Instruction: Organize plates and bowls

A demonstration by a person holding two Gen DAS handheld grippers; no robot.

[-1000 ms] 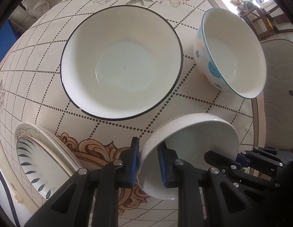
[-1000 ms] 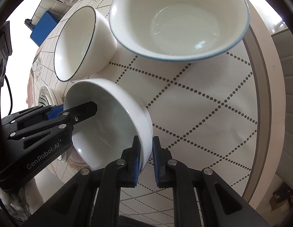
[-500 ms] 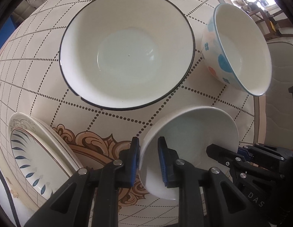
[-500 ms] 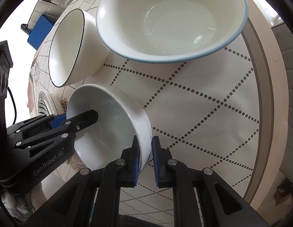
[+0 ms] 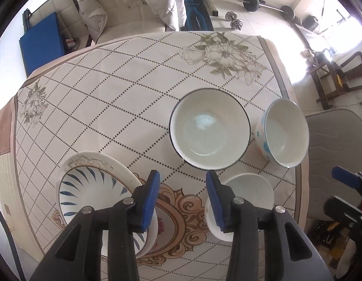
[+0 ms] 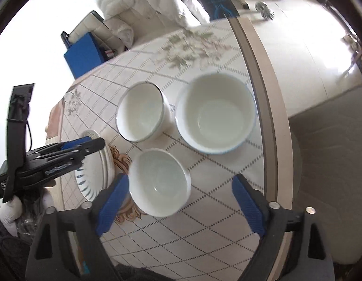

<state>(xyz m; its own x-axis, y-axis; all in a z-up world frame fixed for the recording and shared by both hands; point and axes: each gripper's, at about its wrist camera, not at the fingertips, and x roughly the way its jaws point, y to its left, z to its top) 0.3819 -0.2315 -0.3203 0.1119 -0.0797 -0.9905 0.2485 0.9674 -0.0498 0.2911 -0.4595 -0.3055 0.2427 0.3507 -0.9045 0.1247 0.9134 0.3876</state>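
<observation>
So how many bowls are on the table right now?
3: a small plain white bowl nearest the camera, a black-rimmed bowl behind it, and a blue-patterned bowl by the table's right edge. The stacked dishes on the left look like plates.

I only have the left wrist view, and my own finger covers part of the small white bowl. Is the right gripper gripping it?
Observer: No. In the right wrist view the right gripper has its jaws opening wide. The small white bowl stands upright between them, and the pads are clear of it.
Operator: Anything inside it?
Observer: Nothing. Its whole inside shows bare.
Operator: Where is my left gripper from there?
Observer: The left gripper is off to the bowl's side, over the edge of the stacked plates. Its jaws are opening with nothing between them.
</observation>
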